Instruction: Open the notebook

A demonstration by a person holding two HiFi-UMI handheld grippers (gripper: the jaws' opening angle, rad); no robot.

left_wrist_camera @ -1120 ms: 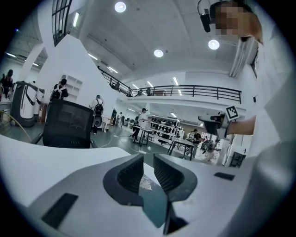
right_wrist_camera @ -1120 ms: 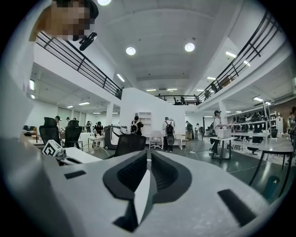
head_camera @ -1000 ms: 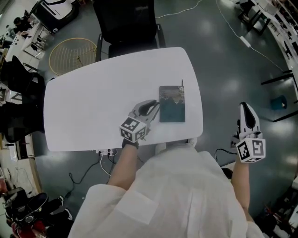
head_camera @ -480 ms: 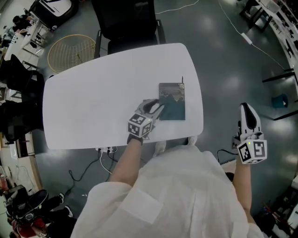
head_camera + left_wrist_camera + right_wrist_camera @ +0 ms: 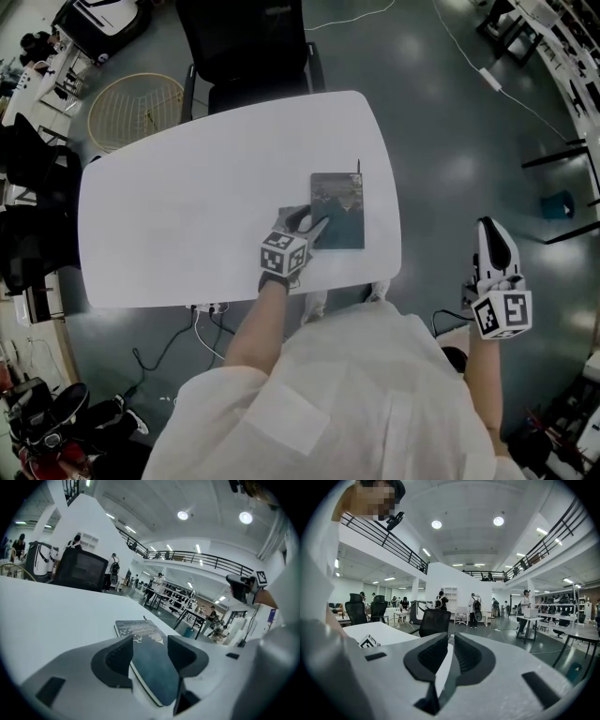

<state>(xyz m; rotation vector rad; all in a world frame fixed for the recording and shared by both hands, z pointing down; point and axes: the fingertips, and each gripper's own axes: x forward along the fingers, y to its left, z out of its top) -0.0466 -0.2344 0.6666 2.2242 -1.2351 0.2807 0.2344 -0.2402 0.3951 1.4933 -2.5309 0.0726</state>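
A closed notebook (image 5: 342, 202) with a dark teal cover and pale print at its far end lies flat near the right front of the white table (image 5: 187, 206). My left gripper (image 5: 307, 222) sits low at the notebook's near left corner. In the left gripper view its jaws (image 5: 150, 644) are opening, and the notebook's (image 5: 140, 630) near corner lies between them without the pads pressing on it. My right gripper (image 5: 495, 236) hangs off the table to the right, over the floor. Its jaws (image 5: 449, 641) are shut with nothing in them.
A black chair (image 5: 248, 47) stands at the table's far side, with a round wicker basket (image 5: 141, 108) on the floor to its left. Cables and a power strip (image 5: 211, 307) lie under the near edge. The notebook is close to the table's right edge.
My left gripper has come down to the notebook's near left corner and its jaws have spread apart. The right gripper has stayed where it was.
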